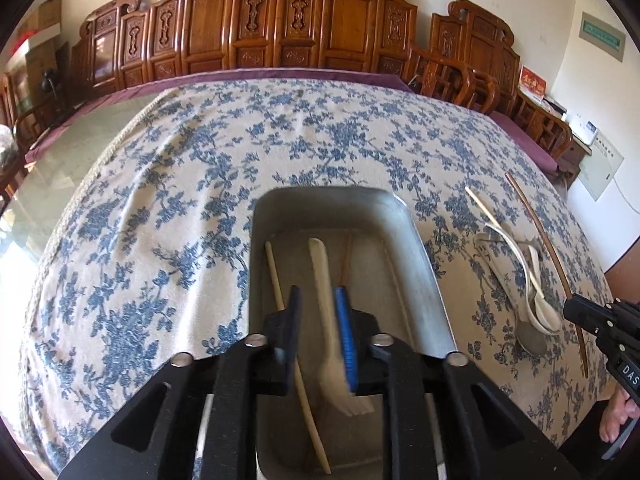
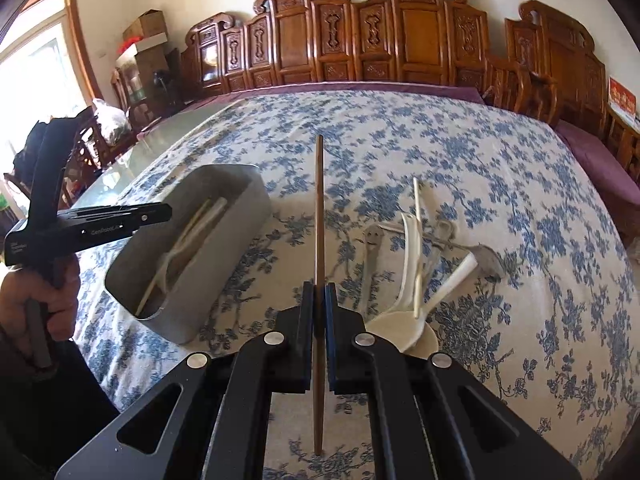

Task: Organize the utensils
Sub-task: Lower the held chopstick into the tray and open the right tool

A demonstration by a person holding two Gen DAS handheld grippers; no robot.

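A grey metal tray (image 1: 416, 240) sits on the floral tablecloth and holds a cream chopstick (image 1: 276, 276), a cream fork (image 1: 328, 320) and a brown chopstick (image 1: 347, 260). My left gripper (image 1: 320, 312) hangs open over the tray, the fork lying loose between its fingers. My right gripper (image 2: 319, 300) is shut on a brown chopstick (image 2: 319, 208) and holds it above the cloth, right of the tray (image 2: 224, 248). A pile of cream spoons (image 2: 408, 272), a cream chopstick (image 2: 416, 216) and metal spoons (image 2: 372, 248) lies on the cloth further right.
The blue floral tablecloth (image 2: 480, 160) covers most of the table. A bare glass strip (image 1: 80, 148) runs along the left side. Carved wooden chairs (image 1: 280, 28) line the far edge. The left hand-held gripper (image 2: 100, 224) shows at the left of the right wrist view.
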